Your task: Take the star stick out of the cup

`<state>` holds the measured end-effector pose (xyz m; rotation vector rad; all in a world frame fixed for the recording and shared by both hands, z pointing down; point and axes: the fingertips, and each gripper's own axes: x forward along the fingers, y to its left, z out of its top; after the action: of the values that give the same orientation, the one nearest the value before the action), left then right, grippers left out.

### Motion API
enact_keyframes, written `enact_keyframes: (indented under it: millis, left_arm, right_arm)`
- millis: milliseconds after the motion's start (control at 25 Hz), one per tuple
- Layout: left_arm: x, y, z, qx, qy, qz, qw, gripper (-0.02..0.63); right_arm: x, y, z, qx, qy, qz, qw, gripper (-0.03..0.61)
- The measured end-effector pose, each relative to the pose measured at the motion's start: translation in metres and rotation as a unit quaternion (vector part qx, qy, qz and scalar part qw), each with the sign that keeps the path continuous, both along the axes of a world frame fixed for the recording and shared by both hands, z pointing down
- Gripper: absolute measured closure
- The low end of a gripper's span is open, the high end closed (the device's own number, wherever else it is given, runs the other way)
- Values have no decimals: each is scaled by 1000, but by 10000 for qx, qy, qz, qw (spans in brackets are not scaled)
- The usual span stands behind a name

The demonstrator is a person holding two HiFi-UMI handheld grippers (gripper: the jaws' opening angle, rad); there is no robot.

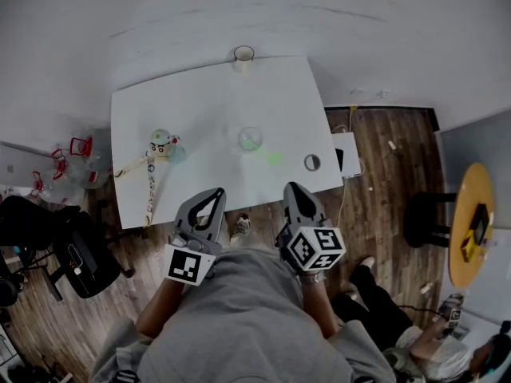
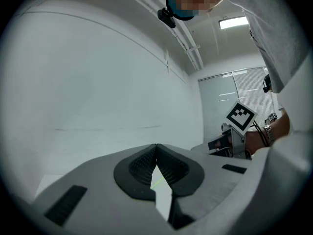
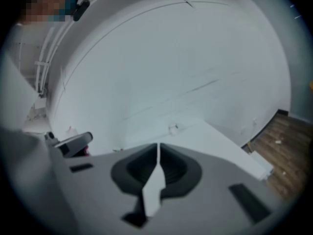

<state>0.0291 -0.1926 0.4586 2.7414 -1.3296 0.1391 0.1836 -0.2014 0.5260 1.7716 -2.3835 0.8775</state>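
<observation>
A white worktop (image 1: 209, 102) stood against a pale wall on a dark wooden floor (image 1: 382, 183). A black office chair (image 1: 76, 250) sat off its left side and a round yellow table (image 1: 469, 214) off to the right.

Near the worktop's left edge stood a small decorated cup (image 1: 160, 143). Two thin patterned sticks (image 1: 148, 188) ran from it toward the near left corner. It was too small to tell whether either carried a star, or whether they sat in the cup or lay beside it. A clear glass (image 1: 250, 139) stood near the middle, a pale cup (image 1: 243, 55) at the far edge, and a small ring (image 1: 312, 163) toward the right.

The left claw (image 1: 216, 192) (image 2: 156, 146) and the right claw (image 1: 291, 187) (image 3: 158, 145) were held close to the person's body at the worktop's near edge, well apart from the decorated cup. Each gripper view showed its jaws pressed together at the tips with nothing between them.
</observation>
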Motion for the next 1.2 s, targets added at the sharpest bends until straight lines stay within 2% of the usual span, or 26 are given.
enact_keyframes:
  millis: [360, 640, 1000, 1040, 1120, 1200]
  left_arm:
    - [12, -44, 14, -236, 40, 509, 9984, 581]
    - [18, -66, 30, -476, -75, 878, 9950, 581]
    - [33, -77, 44, -661, -128, 1331, 9888, 581]
    - [33, -78, 44, -636, -167, 1381, 9882, 581]
    - [34, -81, 46, -613, -214, 1449, 9873, 581]
    - [31, -84, 48, -602, -256, 1483, 9868, 581]
  right_arm:
    - [2, -28, 14, -364, 59, 355, 9987, 541]
    - [6, -40, 37, -790, 69, 697, 9944, 540]
    - [6, -52, 57, -1105, -227, 995, 9886, 537]
    - [6, -54, 59, -1132, -286, 1040, 9877, 526]
    - [5, -56, 63, -1205, -355, 1091, 9861, 442]
    - [3, -59, 69, -1277, -411, 1131, 9845, 436]
